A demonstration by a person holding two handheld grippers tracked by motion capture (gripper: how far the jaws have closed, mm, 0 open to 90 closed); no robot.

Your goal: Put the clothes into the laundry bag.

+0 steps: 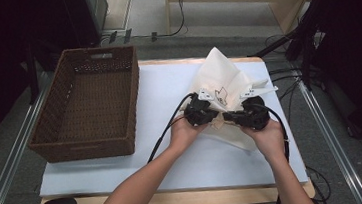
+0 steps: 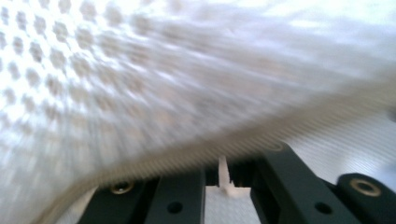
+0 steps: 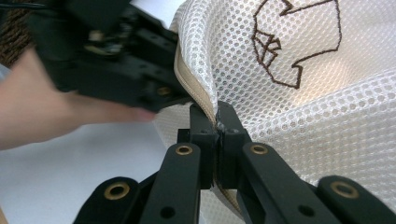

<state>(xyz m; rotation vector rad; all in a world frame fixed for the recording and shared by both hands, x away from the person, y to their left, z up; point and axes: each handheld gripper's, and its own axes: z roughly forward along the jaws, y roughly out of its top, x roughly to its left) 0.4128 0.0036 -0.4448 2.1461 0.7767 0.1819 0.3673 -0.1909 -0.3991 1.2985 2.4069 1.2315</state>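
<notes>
White mesh laundry bag with a brown stitched figure hangs raised between two grippers, just above the worktop. Right gripper fingers are clenched on its beige zipper edge, likely to anchor it. Left gripper sits just beside them on the same edge; its fingers look nearly closed, their grip unclear. One brown wicker basket waits well apart.

No readable text anywhere; the white mesh bag bears just a brown stitched outline figure, upper right.
</notes>
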